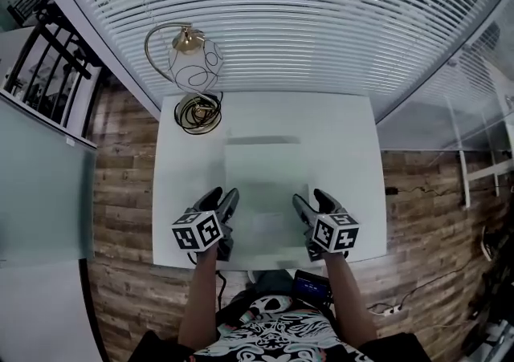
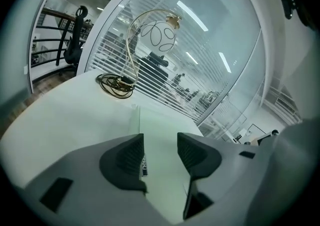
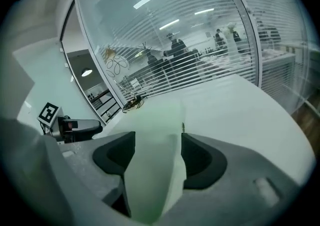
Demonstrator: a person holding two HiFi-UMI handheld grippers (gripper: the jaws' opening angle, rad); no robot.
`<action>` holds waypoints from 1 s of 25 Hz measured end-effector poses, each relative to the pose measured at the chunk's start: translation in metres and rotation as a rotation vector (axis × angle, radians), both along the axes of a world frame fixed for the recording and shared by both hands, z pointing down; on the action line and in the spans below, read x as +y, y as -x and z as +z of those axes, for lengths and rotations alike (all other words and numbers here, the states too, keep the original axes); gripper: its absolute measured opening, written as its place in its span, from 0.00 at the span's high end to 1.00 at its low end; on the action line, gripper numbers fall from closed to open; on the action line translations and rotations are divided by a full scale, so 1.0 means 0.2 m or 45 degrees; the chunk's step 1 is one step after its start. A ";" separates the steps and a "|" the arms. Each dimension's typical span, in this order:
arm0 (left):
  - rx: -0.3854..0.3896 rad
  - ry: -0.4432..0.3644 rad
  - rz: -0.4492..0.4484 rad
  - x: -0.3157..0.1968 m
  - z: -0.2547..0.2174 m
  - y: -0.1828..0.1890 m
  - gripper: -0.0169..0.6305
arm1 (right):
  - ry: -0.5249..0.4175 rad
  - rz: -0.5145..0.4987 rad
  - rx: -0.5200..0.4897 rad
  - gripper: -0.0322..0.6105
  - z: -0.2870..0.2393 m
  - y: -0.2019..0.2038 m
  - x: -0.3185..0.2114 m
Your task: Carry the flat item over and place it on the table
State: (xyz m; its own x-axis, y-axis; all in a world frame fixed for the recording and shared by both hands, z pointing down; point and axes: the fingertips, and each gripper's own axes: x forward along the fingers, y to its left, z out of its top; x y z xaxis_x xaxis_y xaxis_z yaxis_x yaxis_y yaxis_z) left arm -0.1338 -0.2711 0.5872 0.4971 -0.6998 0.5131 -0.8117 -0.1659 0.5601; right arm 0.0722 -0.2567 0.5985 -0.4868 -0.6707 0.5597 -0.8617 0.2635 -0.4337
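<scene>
The flat item is a pale green, see-through glass pane [image 1: 265,180] lying flat on the white table [image 1: 181,192]. My left gripper [image 1: 224,195] is over the pane's near left edge and my right gripper [image 1: 311,197] over its near right edge. In the left gripper view the pane [image 2: 167,125] shows in the gap between the jaws of the left gripper [image 2: 160,151], whose pads stand apart and clear of it. In the right gripper view the pane [image 3: 160,115] runs under the open right gripper [image 3: 157,152]. Neither gripper holds anything.
A gold arc lamp with a white globe [image 1: 193,62] and a coil of cable [image 1: 198,111] stand at the table's far left corner. A curved glass wall with blinds [image 1: 305,23] runs just behind the table. Wood floor [image 1: 120,192] lies on both sides.
</scene>
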 end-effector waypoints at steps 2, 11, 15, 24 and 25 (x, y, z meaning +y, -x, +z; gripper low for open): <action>-0.026 -0.035 -0.013 0.00 -0.04 0.01 0.74 | -0.055 0.006 0.010 0.51 -0.05 0.00 0.00; -0.050 -0.125 -0.016 0.07 -0.17 0.00 0.93 | -0.216 0.064 0.107 0.68 -0.19 -0.02 0.05; -0.070 -0.190 -0.023 0.11 -0.23 0.00 0.94 | -0.260 0.083 0.146 0.89 -0.23 -0.03 0.11; -0.165 -0.262 0.001 0.19 -0.37 -0.01 0.95 | -0.388 0.108 0.202 0.94 -0.38 0.00 0.20; -0.157 -0.275 -0.002 0.20 -0.39 -0.01 0.96 | -0.401 0.110 0.203 0.94 -0.40 0.00 0.21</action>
State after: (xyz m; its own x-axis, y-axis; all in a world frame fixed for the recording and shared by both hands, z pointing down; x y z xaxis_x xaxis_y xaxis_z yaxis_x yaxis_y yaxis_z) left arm -0.1312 -0.2314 0.5092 0.4390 -0.8003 0.4085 -0.8720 -0.2697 0.4085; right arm 0.0722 -0.2148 0.5183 -0.3441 -0.8572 0.3832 -0.9369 0.2863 -0.2008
